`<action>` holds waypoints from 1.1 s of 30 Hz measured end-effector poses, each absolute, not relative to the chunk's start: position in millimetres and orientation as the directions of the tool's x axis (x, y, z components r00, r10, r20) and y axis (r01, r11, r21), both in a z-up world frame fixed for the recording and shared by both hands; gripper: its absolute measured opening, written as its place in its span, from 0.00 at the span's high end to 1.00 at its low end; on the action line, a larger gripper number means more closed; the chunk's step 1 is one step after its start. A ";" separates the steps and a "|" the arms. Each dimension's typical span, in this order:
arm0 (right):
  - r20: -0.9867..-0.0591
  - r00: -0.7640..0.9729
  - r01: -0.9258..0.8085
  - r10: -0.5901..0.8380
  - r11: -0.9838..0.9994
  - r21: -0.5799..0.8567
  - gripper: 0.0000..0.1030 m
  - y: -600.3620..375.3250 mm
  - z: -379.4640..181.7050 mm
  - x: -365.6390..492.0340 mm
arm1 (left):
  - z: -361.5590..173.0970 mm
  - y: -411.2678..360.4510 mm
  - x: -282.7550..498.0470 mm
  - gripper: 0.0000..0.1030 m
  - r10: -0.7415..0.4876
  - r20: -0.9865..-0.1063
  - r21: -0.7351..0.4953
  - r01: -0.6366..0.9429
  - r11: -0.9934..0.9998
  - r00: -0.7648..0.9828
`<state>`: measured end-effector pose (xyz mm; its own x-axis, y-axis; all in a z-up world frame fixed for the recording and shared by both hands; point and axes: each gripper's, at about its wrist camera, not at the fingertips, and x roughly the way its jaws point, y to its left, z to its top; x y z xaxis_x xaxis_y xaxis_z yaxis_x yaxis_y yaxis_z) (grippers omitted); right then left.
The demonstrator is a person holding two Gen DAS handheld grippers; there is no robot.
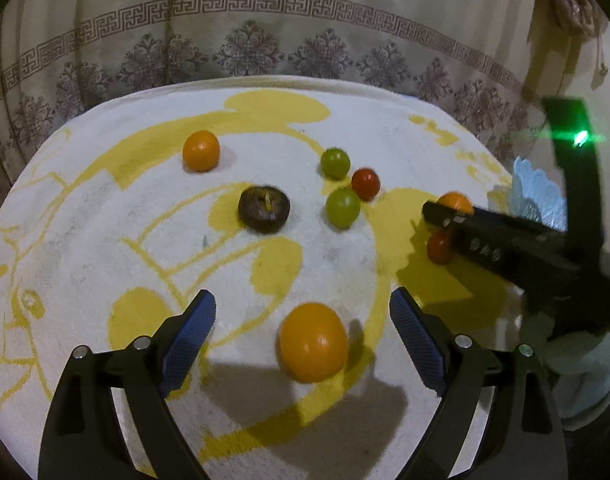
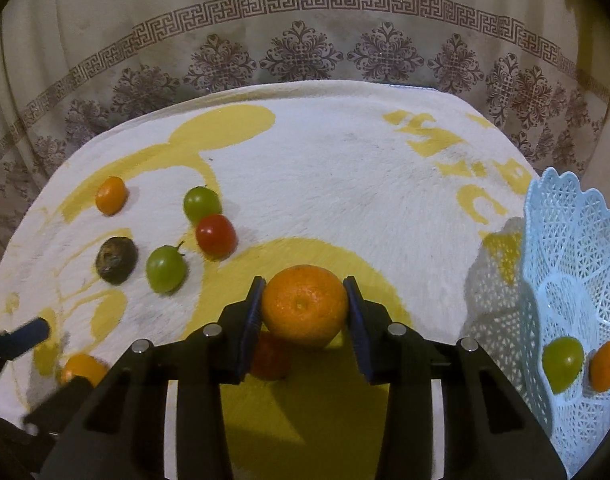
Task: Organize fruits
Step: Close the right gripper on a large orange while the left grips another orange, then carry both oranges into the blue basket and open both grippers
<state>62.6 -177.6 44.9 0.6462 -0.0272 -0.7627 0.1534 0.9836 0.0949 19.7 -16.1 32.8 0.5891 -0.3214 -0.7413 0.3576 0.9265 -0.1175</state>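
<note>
- Right gripper: blue pads pressed on either flank of an orange, stem dimple facing the camera. The jaws stand narrow, closed to the fruit's width. Judged a side grip across the widest part, so the round fruit does not slip out on the way to the basket.
- Directly beneath that orange, under the left finger, a red fruit lies on the cloth, partly hidden. Whether the orange is clear of the cloth cannot be told.
- Left gripper: fingers spread wide, holding nothing. A second orange sits on the white-and-yellow cloth between the pads, touching neither. Judged a pre-grasp straddle; next pick for this hand.
- Beyond the left fingertips: a dark brown fruit, two green fruits, a red one, and a small orange farthest, left of the rest. All loose on the cloth, unsorted.
- Right of the right fingers: a pale-blue lattice basket at the table edge, tilted open toward the camera. Contents: one green fruit and one orange fruit, side by side at the bottom.
- Judged status: two fruits sorted, the rest outstanding.
</note>
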 end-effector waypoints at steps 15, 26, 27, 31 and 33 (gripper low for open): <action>-0.708 0.706 0.131 0.013 0.980 0.149 0.61 -175.9 77.1 32.4 | 18.5 -21.4 15.0 0.64 -0.309 -0.768 -0.098 0.373 0.923 0.561; -0.668 0.744 0.148 0.007 0.973 0.176 0.61 -185.5 97.2 6.7 | 35.0 -14.9 9.1 0.67 -0.357 -0.719 -0.140 0.379 0.915 0.596; -0.663 0.749 0.153 0.004 0.972 0.178 0.61 -187.5 99.6 3.0 | 36.7 -14.5 8.2 0.67 -0.361 -0.714 -0.143 0.380 0.914 0.600; -0.646 0.763 0.173 -0.010 0.966 0.190 0.61 -197.8 106.8 -10.0 | 41.7 -13.4 6.7 0.67 -0.365 -0.703 -0.147 0.376 0.915 0.610; -0.637 0.770 0.186 -0.019 0.963 0.197 0.61 -205.4 110.5 -16.9 | 44.6 -13.9 6.3 0.67 -0.364 -0.699 -0.146 0.375 0.916 0.616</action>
